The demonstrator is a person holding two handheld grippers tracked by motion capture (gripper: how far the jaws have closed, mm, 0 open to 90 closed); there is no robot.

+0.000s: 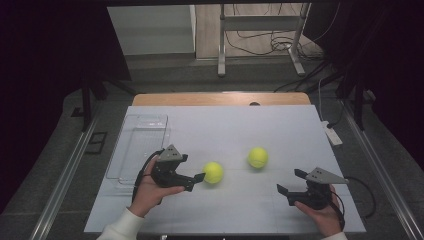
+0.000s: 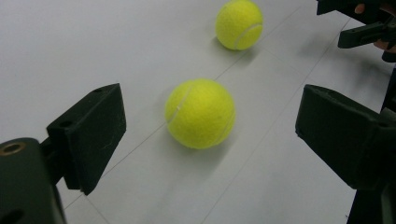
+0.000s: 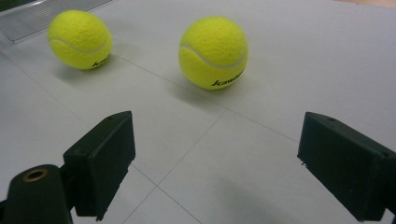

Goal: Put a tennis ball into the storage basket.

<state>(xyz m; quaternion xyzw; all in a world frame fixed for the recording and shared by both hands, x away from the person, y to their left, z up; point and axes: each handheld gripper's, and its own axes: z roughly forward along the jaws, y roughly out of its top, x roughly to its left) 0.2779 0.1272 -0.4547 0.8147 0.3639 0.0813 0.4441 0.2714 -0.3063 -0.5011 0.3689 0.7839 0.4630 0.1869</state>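
Left gripper (image 1: 196, 181): fingers (image 2: 91, 135) stood wide with nothing between them, aimed at the near tennis ball (image 1: 213, 172), which lay just ahead on the white surface (image 1: 280, 130), untouched. Right gripper (image 1: 290, 187): fingers (image 3: 105, 156) likewise wide and empty, well apart from the far tennis ball (image 1: 258, 157). Beyond the left hand (image 1: 150, 192), a clear tray (image 1: 140, 145) lay at the surface's left edge.

fuzzy felt ball (image 2: 200, 113), matt table (image 2: 70, 46)
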